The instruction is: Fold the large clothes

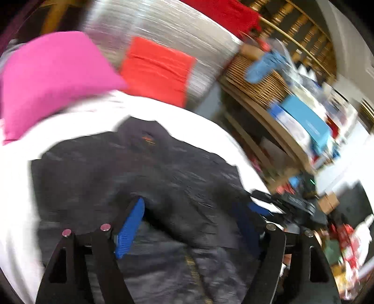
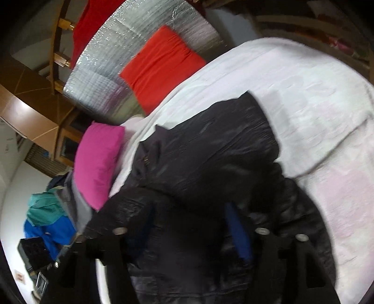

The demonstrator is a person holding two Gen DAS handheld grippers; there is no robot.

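A dark quilted jacket (image 1: 145,182) is spread on a white bed cover (image 1: 21,210), its collar with a small orange mark seen toward 12 o'clock in the left wrist view. A zip line is seen running toward 6 o'clock between the fingers.

The left gripper (image 1: 194,222) is seen with its jaws wide apart over the jacket; the blue pads (image 1: 131,229) stand clear of one another, and no fabric is seen pinched between them. The right gripper (image 2: 194,224) is likewise seen spread over a bunched part of the jacket (image 2: 210,163); its blue pad (image 2: 238,231) lies at about 4 o'clock of the picture's middle, the other being lost in shadow and blur. Whether fabric is touched by either pad cannot be told.

No container with visible contents can be made out with certainty; both pictures are blurred.

A pink pillow (image 1: 46,77) lies at 10 o'clock of the jacket in the left view, resting on the bed cover. An orange-red cushion (image 1: 156,67) is leaned at 12 o'clock against a silver quilted panel (image 1: 163,25). A red cloth (image 1: 224,11) is hung above it. At 2 o'clock a wooden shelf (image 1: 261,93) is crowded with a blue box (image 1: 306,117) and a blue rag (image 1: 261,65).

In the right view a heap of blue and teal clothes (image 2: 42,217) is seen at 8 o'clock, beside the pink pillow (image 2: 98,163).
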